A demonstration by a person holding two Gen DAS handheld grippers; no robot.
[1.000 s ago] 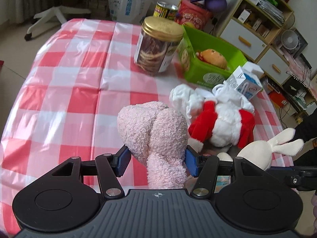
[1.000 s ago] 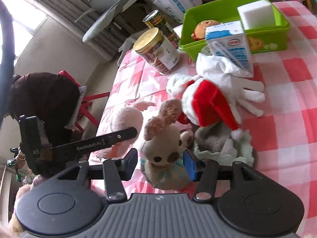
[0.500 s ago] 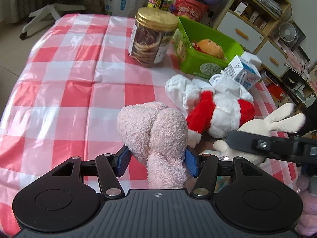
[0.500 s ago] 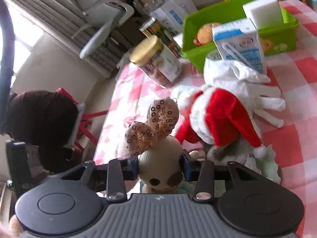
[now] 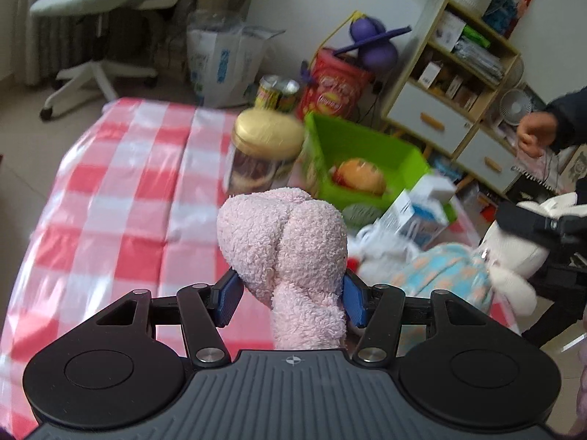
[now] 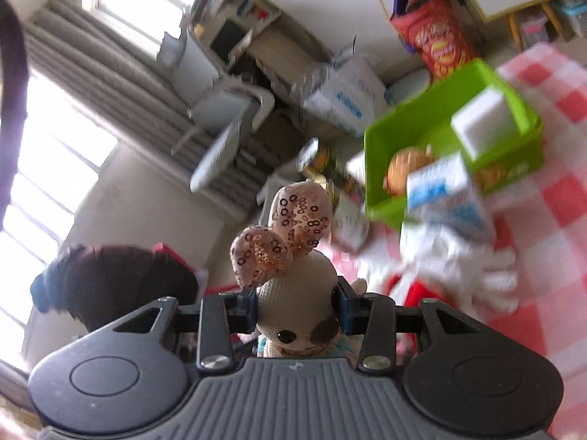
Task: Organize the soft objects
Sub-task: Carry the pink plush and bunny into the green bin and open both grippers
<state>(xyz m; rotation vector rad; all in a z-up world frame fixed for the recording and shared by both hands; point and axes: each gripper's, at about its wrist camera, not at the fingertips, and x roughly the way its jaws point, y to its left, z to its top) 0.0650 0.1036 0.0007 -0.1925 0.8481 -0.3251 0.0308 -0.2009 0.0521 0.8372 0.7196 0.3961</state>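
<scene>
Left gripper (image 5: 290, 302) clamps a pink plush (image 5: 284, 242) at lower centre; right gripper (image 6: 295, 308) squeezes a cream bunny (image 6: 293, 275) at lower centre. Neither yet sits in the green bin (image 5: 367, 146), upper right; more soft toys remain.

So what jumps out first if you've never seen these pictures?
A fluffy pink plush toy, pinched in the left gripper, fills one view. In the other, the right gripper squeezes a cream knitted bunny with sequinned ears. Behind both sits a bright green plastic bin on the red-and-white checked tablecloth.

Two plush toys (image 5: 282, 242) (image 6: 297, 282) — one green bin (image 5: 367, 146).
</scene>
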